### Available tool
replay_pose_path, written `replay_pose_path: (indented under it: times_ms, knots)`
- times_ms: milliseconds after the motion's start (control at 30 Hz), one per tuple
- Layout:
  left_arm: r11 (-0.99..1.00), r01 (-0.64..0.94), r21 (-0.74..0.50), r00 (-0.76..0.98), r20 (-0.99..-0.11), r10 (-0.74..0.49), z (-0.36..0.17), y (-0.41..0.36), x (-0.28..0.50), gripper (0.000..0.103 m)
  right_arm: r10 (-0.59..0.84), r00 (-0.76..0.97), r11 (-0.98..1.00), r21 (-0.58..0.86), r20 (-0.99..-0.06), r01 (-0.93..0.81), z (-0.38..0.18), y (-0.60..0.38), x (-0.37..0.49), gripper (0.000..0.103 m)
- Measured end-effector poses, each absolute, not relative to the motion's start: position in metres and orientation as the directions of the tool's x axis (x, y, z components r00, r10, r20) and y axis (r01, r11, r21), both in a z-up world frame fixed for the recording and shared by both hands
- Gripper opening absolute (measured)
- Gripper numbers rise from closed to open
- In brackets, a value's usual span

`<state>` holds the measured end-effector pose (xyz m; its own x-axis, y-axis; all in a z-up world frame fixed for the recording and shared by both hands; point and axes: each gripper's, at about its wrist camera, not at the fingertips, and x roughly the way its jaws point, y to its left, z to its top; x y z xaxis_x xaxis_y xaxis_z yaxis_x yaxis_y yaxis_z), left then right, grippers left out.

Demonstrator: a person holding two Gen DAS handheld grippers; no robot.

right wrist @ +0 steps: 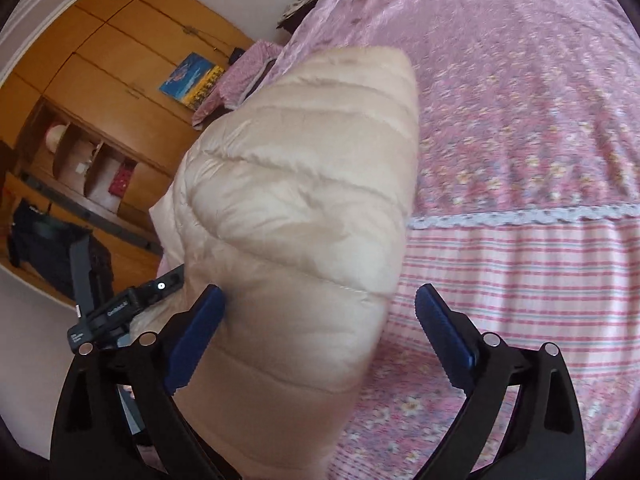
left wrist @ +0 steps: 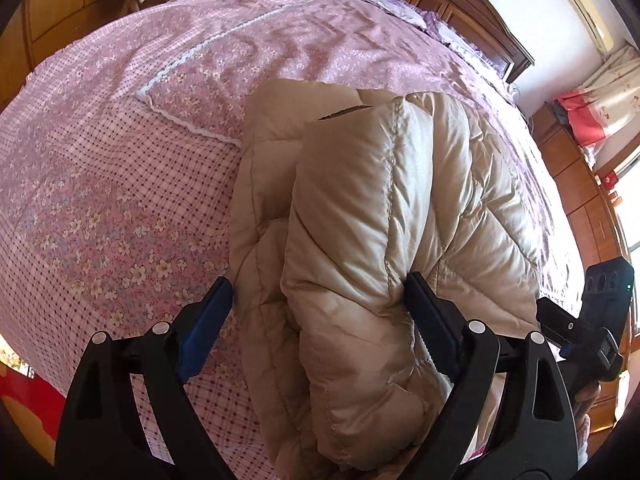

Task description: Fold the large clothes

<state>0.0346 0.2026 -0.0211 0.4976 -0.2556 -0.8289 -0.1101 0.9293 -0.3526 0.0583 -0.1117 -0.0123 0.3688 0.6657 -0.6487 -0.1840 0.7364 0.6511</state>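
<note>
On bed (left wrist: 100,184) | folded jacket (left wrist: 360,220) between both wide-open claws, left (left wrist: 320,320), right (right wrist: 320,320) | nothing gripped

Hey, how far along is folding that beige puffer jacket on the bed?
Mostly done: the puffer jacket already lies doubled into a thick bundle on the pink floral bedspread. In hand: nothing gripped; the left tongs and right tongs stand open around it. Left: perhaps tidying the bundle.

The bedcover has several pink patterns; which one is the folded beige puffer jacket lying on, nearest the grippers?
The checked panel, crossed by small dark squares and flower bands. The puffer jacket rests there, below the white lace trim; the floral quilt lies beyond.
</note>
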Motion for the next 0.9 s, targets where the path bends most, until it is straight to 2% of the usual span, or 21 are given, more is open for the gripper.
replay_pose_path:
  times_ms: [367,433,500,633,700,767,900]
  knots:
    - [0.884,-0.135,-0.448,0.473,-0.813,-0.34,-0.039,0.212,0.04,0.088,0.763,0.256,0.637,0.756,-0.593,-0.148,-0.033,-0.09,0.086,0.098]
    - [0.862,-0.132,-0.489,0.471,-0.796,-0.38,-0.043,0.214,0.041,0.086,0.773,0.243,0.626,0.767,-0.586,-0.141,-0.032,-0.086,0.09,0.098]
    - [0.832,-0.121,-0.541,0.463,-0.772,-0.435,-0.047,0.217,0.042,0.079,0.781,0.23,0.618,0.773,-0.581,-0.143,-0.03,-0.08,0.095,0.097]
    - [0.751,-0.092,-0.653,0.479,-0.691,-0.542,-0.052,0.215,0.043,0.07,0.801,0.249,0.59,0.789,-0.544,-0.172,-0.018,-0.075,0.097,0.088]
    - [0.731,-0.078,-0.678,0.498,-0.662,-0.56,-0.052,0.211,0.042,0.069,0.813,0.283,0.57,0.795,-0.509,-0.209,-0.007,-0.076,0.095,0.076]
    - [0.716,-0.056,-0.696,0.518,-0.633,-0.575,-0.049,0.205,0.043,0.068,0.822,0.32,0.552,0.797,-0.471,-0.244,0.004,-0.081,0.093,0.069]
    - [0.713,0.011,-0.701,0.543,-0.595,-0.593,-0.032,0.187,0.052,0.065,0.827,0.387,0.533,0.788,-0.407,-0.308,0.031,-0.091,0.09,0.067]
